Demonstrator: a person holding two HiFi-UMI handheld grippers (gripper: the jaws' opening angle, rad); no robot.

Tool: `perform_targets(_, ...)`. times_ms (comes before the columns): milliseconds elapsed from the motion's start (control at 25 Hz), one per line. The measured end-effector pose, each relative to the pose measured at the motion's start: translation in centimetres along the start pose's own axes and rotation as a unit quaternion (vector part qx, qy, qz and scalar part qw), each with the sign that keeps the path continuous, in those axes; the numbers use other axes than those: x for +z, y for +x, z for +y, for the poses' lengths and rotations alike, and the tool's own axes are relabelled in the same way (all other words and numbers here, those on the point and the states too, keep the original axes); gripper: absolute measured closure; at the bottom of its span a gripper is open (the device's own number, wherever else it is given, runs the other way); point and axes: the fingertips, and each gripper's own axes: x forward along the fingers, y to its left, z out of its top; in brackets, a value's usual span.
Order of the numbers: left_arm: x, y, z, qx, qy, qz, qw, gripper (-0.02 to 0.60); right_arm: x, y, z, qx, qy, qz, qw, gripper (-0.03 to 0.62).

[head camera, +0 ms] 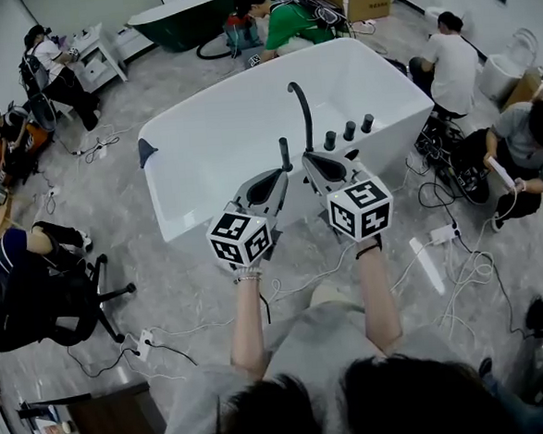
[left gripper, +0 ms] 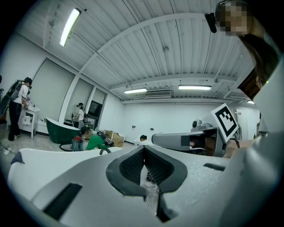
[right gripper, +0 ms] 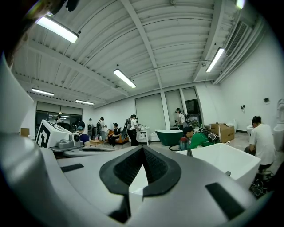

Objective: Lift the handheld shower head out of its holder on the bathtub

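With your left gripper (head camera: pixel 279 175) and right gripper (head camera: pixel 310 160) both closed and empty, open one before reaching the handheld shower head (head camera: pixel 285 152), upright on the bathtub (head camera: pixel 193 211) rim's near edge just left of the spout (head camera: pixel 300 107), then lift straight up.

I held the left grey plastic gripper (head camera: pixel 282 172) and the right grey plastic gripper (head camera: pixel 307 160) side by side, near level, jaws pressed together. Left forearm (head camera: pixel 248 324) and right forearm (head camera: pixel 379 292) extended forward.
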Motion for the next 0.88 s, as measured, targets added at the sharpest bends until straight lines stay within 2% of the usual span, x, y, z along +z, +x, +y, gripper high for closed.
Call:
perform_targets(440, -1.2, 6.9, 3.3, 0.046, -0.017, 0.006, 0.9988, 0.575, -0.1, 4.8, -6.6, 0.042, -0.018, 0.021, 0.999, 0.594)
perform_targets(880, -3.5, 8.0, 6.7, 0.094, -0.042, 0.021, 0.9945, 0.575, -3.1, 8.8, -8.3, 0.071, -0.013, 0.044, 0.996, 0.594)
